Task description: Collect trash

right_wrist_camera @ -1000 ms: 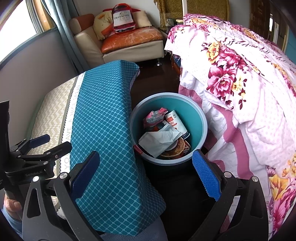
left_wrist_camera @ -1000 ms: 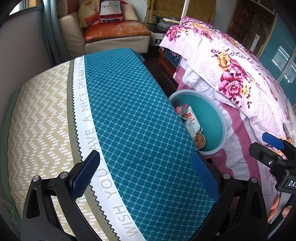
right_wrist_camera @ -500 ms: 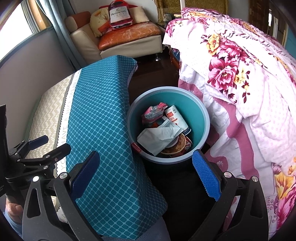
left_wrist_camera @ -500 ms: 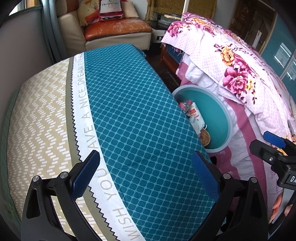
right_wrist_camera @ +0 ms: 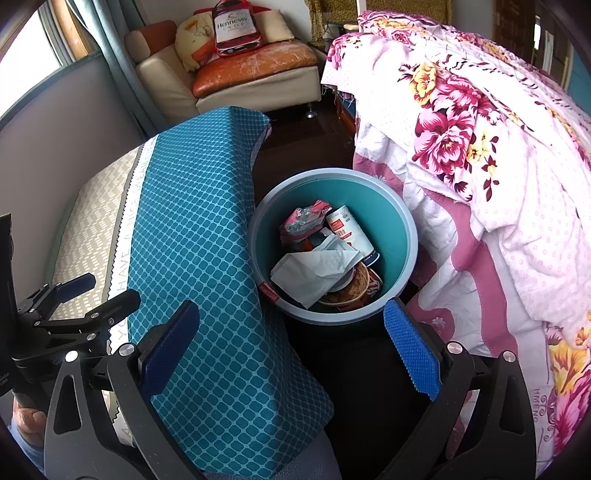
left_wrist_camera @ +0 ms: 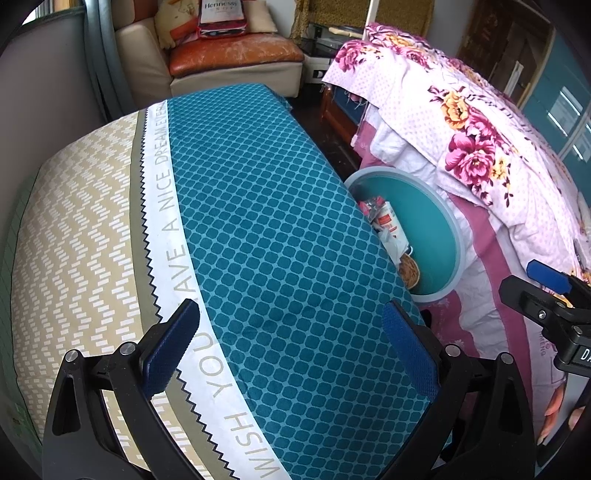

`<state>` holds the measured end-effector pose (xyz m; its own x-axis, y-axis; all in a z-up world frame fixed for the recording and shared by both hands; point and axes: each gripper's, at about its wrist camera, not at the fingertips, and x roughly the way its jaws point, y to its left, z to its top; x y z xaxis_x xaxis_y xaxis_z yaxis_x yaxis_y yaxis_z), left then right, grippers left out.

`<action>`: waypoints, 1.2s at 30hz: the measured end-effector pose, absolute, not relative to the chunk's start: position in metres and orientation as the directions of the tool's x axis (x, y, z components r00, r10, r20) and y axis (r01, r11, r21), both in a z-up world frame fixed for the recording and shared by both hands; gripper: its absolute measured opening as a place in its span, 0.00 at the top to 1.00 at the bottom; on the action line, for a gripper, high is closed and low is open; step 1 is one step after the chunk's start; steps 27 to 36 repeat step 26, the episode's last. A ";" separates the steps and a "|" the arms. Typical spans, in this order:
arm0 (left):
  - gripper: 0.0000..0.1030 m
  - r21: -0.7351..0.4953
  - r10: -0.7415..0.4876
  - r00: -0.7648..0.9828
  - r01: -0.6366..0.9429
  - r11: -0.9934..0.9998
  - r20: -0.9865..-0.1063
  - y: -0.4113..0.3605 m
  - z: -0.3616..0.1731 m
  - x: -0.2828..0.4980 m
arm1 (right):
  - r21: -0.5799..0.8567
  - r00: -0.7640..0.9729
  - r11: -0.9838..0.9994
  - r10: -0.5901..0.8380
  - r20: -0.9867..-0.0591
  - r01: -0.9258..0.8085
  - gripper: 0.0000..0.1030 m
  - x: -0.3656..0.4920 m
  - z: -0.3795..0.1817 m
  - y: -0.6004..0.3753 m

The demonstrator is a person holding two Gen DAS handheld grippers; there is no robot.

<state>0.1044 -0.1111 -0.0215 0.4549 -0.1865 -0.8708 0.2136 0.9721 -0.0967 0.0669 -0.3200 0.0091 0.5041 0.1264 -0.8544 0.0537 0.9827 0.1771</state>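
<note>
A teal trash bin (right_wrist_camera: pixel 391 221) stands on the dark floor between a cushioned bench and a bed. It holds a crumpled white paper (right_wrist_camera: pixel 314 269), a red-and-white can (right_wrist_camera: pixel 349 230), a pink wrapper (right_wrist_camera: pixel 301 219) and a brown woven dish (right_wrist_camera: pixel 351 290). The bin also shows in the left wrist view (left_wrist_camera: pixel 432 229), partly hidden by the bench. My right gripper (right_wrist_camera: pixel 291 354) is open and empty, above and in front of the bin. My left gripper (left_wrist_camera: pixel 291 350) is open and empty over the teal bench cover (left_wrist_camera: pixel 266 229).
A bed with a pink floral quilt (right_wrist_camera: pixel 480 147) fills the right side. The bench cover (right_wrist_camera: pixel 192 236) lies left of the bin. A beige sofa with an orange cushion (right_wrist_camera: pixel 251 70) and a bottle-shaped pillow (right_wrist_camera: pixel 234 26) stands at the back.
Both grippers have shifted slightly; the bin sits a little higher and farther in the right wrist view. Both stay open and empty.
</note>
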 end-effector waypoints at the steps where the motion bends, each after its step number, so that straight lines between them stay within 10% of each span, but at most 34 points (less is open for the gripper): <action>1: 0.04 -0.097 -0.187 0.456 0.214 0.972 -0.870 -0.111 -0.021 0.104 | 0.176 0.505 0.983 0.125 -0.854 0.054 0.07 0.067 0.009 -0.320; 36: 0.04 -0.112 -0.195 0.467 0.198 0.974 -0.863 -0.101 -0.011 0.098 | 0.127 0.521 0.990 0.081 -0.850 0.054 0.07 0.062 0.025 -0.318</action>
